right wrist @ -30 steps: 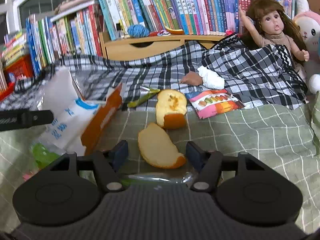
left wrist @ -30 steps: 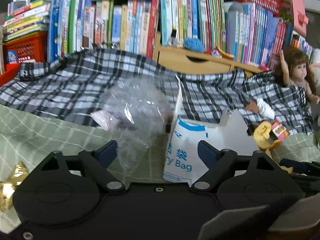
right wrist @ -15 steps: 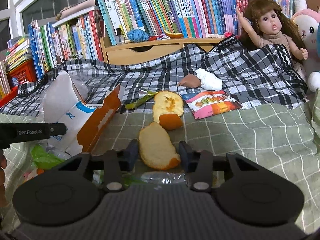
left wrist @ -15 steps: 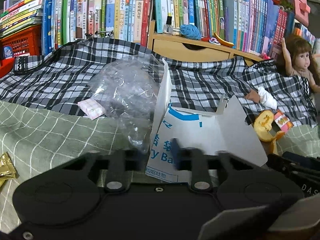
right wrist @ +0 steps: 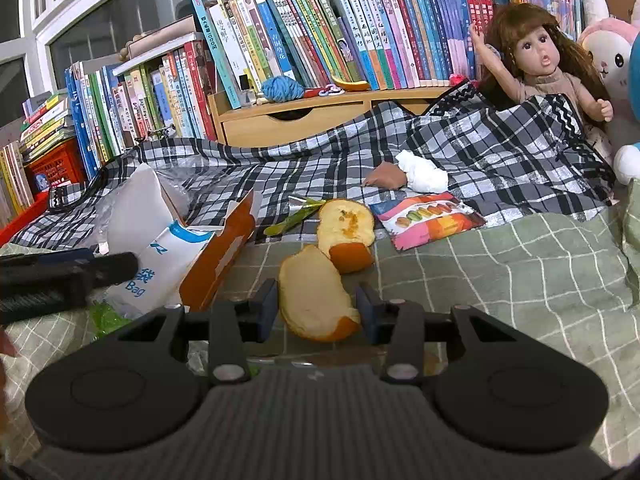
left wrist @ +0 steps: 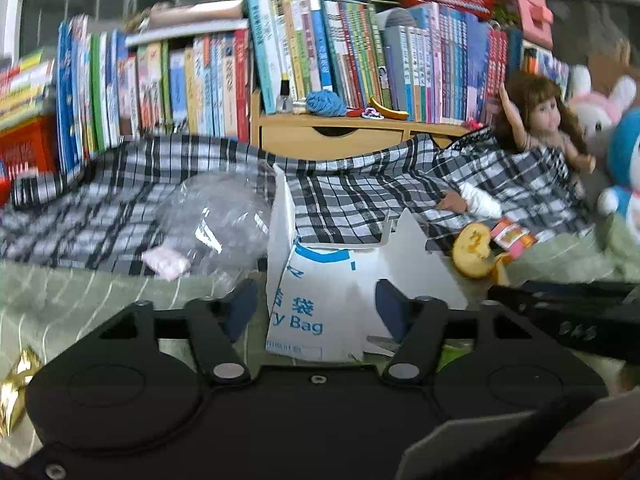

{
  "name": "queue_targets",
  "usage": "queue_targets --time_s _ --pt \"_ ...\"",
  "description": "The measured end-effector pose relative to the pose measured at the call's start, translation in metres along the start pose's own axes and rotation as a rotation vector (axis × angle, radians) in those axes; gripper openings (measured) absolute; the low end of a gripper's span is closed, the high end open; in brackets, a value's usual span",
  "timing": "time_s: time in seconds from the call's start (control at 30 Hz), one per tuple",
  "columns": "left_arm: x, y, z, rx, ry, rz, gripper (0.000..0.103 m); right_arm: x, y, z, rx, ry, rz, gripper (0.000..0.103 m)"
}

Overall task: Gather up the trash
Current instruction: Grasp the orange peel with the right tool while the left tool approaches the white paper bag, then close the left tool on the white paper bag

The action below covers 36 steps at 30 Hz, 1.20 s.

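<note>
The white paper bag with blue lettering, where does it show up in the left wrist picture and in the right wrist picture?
Left wrist: the paper bag stands at centre, between the fingers of the left hand-held gripper.
Right wrist: the paper bag is at the left, partly behind the other gripper's black body.
Shared landmark: the blue yarn ball on the wooden drawer unit.

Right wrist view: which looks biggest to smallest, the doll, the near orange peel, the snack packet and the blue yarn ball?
1. Doll, though partly under the blanket.
2. Snack packet and near orange peel: alike; the peel lies nearer the camera, so unsure.
3. Blue yarn ball, farthest away.
</note>
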<state>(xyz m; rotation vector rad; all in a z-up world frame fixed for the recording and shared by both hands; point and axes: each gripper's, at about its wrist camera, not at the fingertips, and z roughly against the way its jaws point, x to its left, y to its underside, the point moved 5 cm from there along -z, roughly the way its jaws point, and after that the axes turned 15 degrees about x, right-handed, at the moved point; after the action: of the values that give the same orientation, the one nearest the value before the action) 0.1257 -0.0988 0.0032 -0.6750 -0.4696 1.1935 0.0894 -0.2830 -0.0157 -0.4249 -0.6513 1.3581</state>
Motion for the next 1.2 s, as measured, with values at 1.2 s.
queue_targets --time_s 1.2 --pt "-0.001 -0.004 -0.038 0.067 -0.007 -0.023 0.073 -0.014 0.002 -0.008 0.025 -0.035 -0.052 0.050"
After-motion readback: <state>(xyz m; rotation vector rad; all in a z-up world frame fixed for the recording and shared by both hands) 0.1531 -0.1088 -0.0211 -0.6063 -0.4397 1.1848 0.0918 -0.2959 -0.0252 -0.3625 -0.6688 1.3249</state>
